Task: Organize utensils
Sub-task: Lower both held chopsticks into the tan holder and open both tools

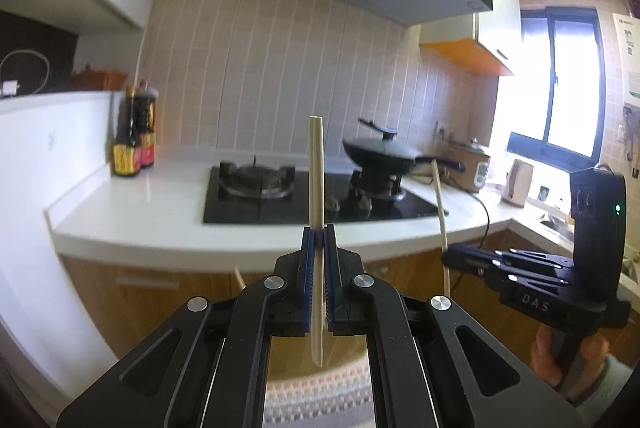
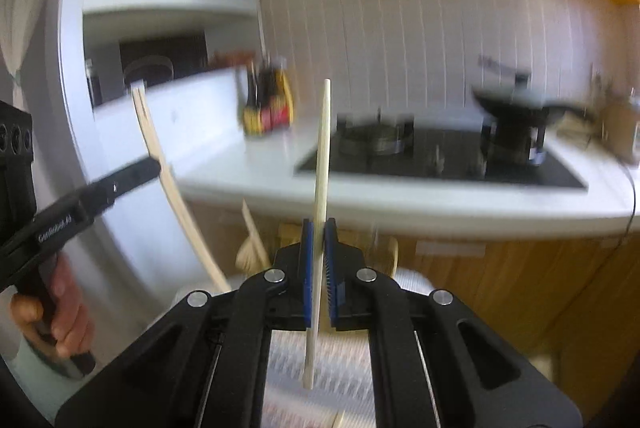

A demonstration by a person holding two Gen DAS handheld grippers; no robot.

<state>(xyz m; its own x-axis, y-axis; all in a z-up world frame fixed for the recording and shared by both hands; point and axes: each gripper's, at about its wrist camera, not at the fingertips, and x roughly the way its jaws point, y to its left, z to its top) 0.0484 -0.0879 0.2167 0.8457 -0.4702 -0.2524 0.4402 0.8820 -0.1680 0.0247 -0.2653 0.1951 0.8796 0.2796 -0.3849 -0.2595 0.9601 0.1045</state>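
I have both claws pinched on a chopstick each. In the left wrist view the left gripper [image 1: 319,240] sits at lower centre, its blue pads clamped on the left chopstick [image 1: 315,168], which stands nearly upright across the jaws, blunt end up toward mid-frame, thin tip hanging below. At the right edge of that view the right gripper [image 1: 452,254] holds the right chopstick [image 1: 440,204], also close to vertical. The right wrist view confirms it: right gripper [image 2: 319,240] squeezing its stick [image 2: 323,148], slightly tilted. Both sticks run parallel, well apart, in front of the counter [image 1: 160,212] edge. I see no holder yet, so I cannot tell which hand is nearer.
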